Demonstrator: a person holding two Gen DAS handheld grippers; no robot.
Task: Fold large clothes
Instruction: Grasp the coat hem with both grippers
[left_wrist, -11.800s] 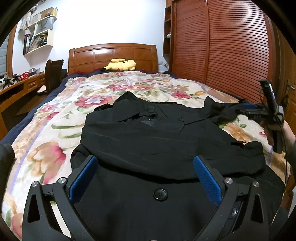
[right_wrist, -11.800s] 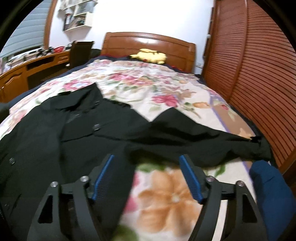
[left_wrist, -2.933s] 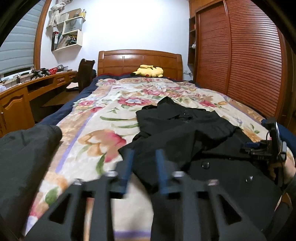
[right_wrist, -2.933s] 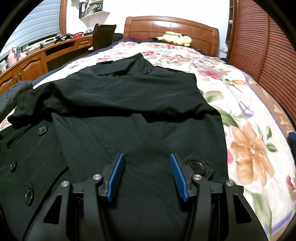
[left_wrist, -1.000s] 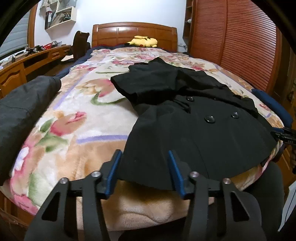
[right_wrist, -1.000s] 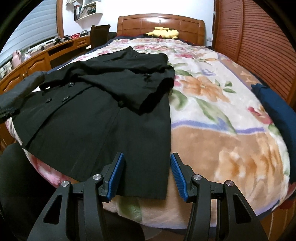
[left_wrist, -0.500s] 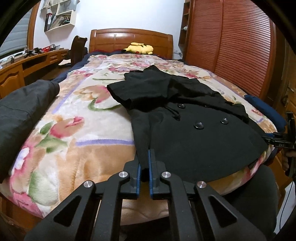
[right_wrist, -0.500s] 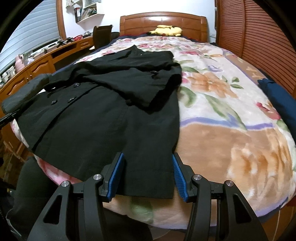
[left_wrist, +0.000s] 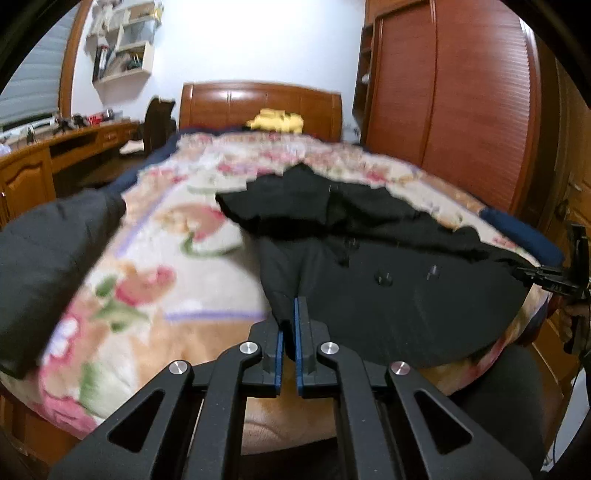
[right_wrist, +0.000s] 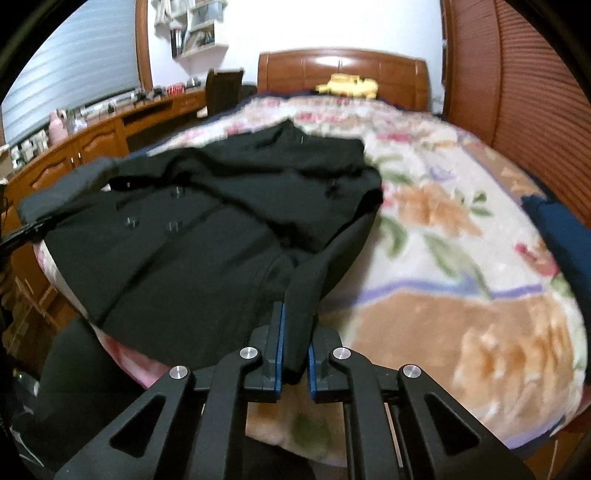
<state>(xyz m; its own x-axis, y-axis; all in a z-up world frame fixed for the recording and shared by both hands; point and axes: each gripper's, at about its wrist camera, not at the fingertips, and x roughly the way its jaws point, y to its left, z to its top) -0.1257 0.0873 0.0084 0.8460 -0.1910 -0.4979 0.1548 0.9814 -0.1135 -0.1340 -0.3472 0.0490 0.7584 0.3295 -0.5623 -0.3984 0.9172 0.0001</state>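
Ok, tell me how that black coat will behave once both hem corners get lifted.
The black coat will probably sag between the left gripper and the right gripper, whose jaws are closing on it: the cloth already drapes limply over the bed edge. It looks thick and buttoned, so likely heavyish. The folded sleeves may slide loose.

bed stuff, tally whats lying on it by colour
black: 1, the coat
dark grey: 1, a garment at the bed's edge
navy: 1, a folded item
yellow: 1, the plush toy
total: 4
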